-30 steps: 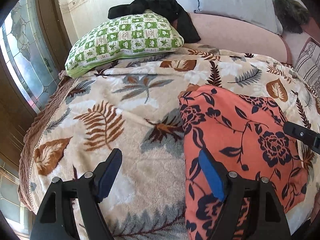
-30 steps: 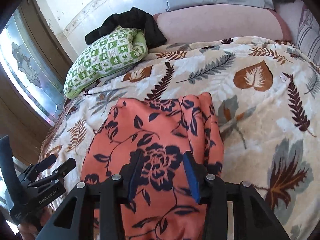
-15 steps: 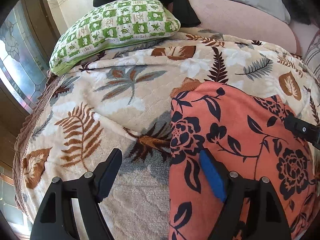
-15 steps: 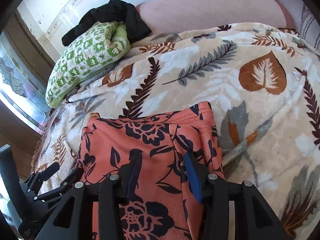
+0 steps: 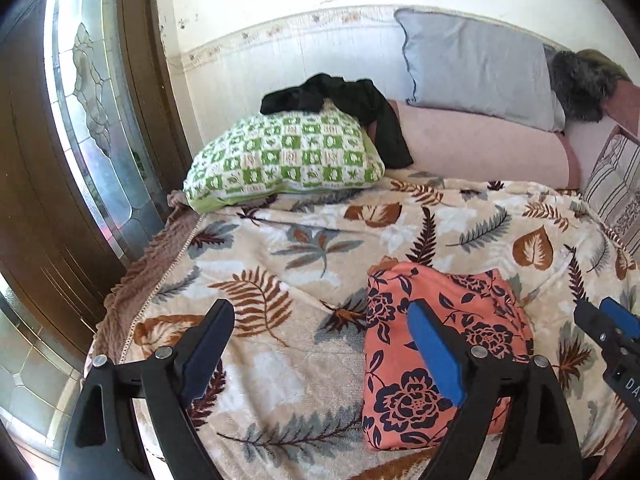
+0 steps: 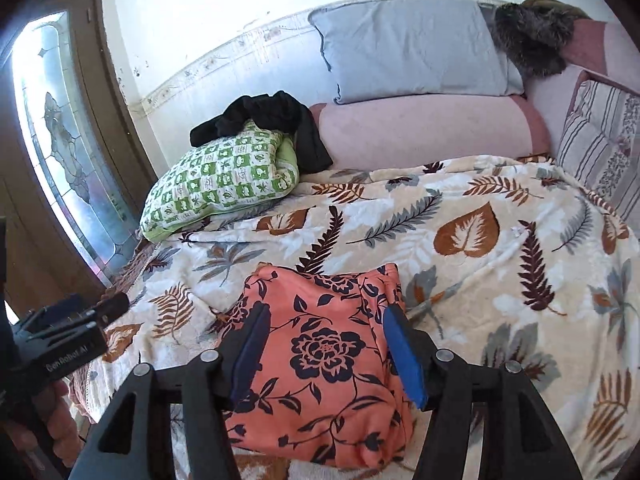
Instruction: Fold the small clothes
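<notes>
A folded orange garment with dark blue flowers [image 5: 404, 376] [image 6: 324, 356] lies flat on the leaf-patterned blanket [image 5: 288, 280] [image 6: 500, 264]. My left gripper [image 5: 320, 328] hovers above the blanket just left of the garment, its jaws opening wide with nothing between them. My right gripper [image 6: 326, 330] hangs above the garment, its jaws opening too, and its blue pads [image 6: 404, 352] stand clear of the cloth. The right gripper's tip [image 5: 612, 328] shows at the right edge of the left wrist view. The left gripper's body [image 6: 68, 340] shows at the left of the right wrist view.
A green checked pillow [image 5: 280, 156] with a black garment [image 5: 348, 100] draped over it lies at the bed's head. Behind are a pink bolster [image 5: 480, 148], a grey-blue pillow [image 5: 472, 64] and a striped cushion [image 6: 600, 140]. A wooden door with patterned glass [image 5: 92, 120] stands left.
Both grippers have risen and pulled back from the garment, which now looks smaller and lies folded and free. Both pairs of jaws stand wider than before.
</notes>
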`<state>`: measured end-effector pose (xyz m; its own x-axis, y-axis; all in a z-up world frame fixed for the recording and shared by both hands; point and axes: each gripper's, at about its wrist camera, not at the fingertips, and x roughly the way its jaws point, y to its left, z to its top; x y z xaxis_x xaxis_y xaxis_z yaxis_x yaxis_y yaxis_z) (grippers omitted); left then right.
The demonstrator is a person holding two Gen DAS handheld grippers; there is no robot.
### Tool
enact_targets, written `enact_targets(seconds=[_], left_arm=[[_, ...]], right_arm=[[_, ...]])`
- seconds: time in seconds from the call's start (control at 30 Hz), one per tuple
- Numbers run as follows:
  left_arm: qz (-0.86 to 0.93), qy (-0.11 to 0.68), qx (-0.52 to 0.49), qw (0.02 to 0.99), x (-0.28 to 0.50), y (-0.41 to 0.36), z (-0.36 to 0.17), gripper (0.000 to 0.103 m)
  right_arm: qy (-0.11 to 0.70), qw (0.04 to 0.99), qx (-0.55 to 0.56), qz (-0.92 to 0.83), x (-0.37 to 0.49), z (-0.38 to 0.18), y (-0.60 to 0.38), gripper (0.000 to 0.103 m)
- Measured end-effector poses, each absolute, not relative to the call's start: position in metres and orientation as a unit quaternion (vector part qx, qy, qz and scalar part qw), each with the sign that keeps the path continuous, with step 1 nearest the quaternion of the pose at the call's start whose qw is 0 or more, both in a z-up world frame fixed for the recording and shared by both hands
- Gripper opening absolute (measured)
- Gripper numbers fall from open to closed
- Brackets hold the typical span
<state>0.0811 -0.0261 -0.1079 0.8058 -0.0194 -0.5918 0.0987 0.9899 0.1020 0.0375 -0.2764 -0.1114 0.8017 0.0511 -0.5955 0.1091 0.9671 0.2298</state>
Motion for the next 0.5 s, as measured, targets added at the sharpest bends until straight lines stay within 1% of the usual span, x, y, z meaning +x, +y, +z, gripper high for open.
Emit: enact_targets(seconds=[0.03,0.1,0.37,0.5], left_arm=[[-0.031,0.300,0.065,0.951,0.073,-0.024,-0.099,0.093],[-0.031,0.279,0.066,0.958,0.056,-0.021,-0.081,0.094],[-0.035,0.202,0.059,0.977,-0.005,-0.011,-0.016,0.097],[-0.038,0.172,0.046,0.983,-0.030,-0.003,0.010,0.098]], right_arm=[[0.310,0.942,0.123,-0.016,0.030,-0.105,-0.274,0.063],[0.304,0.945,0.120,-0.018,0.017,-0.093,-0.270,0.063],[0.255,0.962,0.094,-0.017,-0.033,-0.034,-0.247,0.063],[0.221,0.971,0.086,-0.021,-0.058,-0.004,-0.239,0.065]])
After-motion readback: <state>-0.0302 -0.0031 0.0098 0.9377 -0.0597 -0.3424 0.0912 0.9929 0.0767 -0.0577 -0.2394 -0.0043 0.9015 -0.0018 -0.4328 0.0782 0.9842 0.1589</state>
